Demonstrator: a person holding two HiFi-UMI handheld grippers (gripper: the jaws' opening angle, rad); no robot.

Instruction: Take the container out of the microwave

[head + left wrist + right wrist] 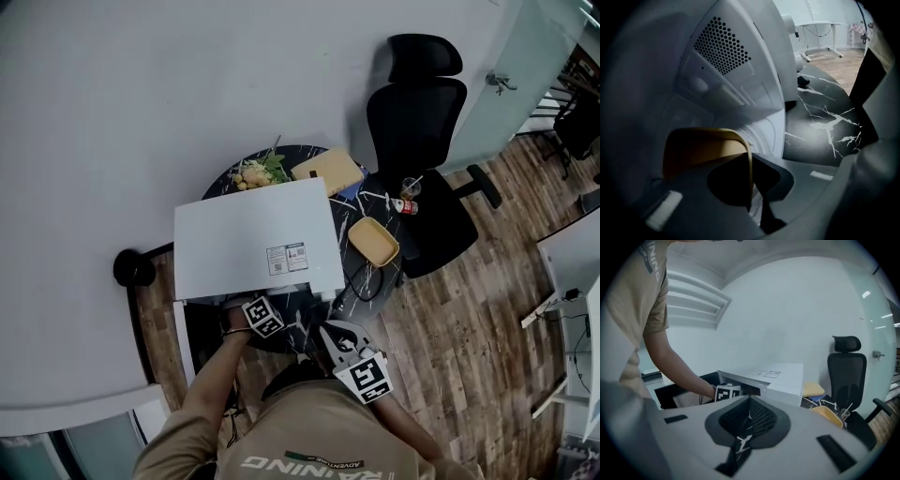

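While it sits inside the white microwave (253,234), the yellow container (701,147) has one wall pinched between the left gripper's (751,164) jaws; the right gripper (749,401) (jaws pressed together, nothing between them) hovers outside.

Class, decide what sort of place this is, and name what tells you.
Probably an office break corner: a black office chair stands beside a white microwave, which sits on a small marbled table.
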